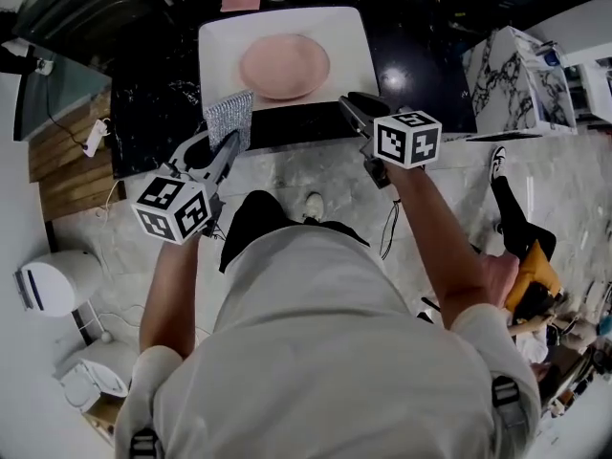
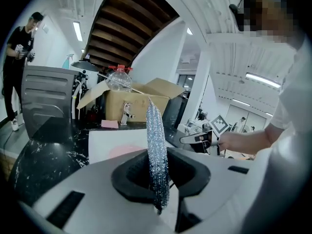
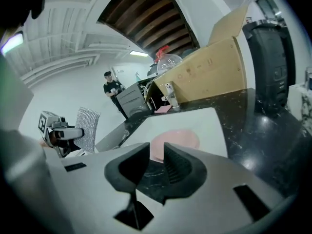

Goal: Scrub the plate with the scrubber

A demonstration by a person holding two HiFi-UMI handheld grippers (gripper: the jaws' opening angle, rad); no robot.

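Head view: pink plate (image 1: pixel 284 66) on white tray (image 1: pixel 215 46)

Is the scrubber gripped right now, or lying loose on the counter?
Gripped: the left gripper is shut on the silvery scrubber, which sticks out past its jaws, apart from the plate.

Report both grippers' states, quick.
Left gripper: shut on the scrubber.
Right gripper: open, holding nothing.
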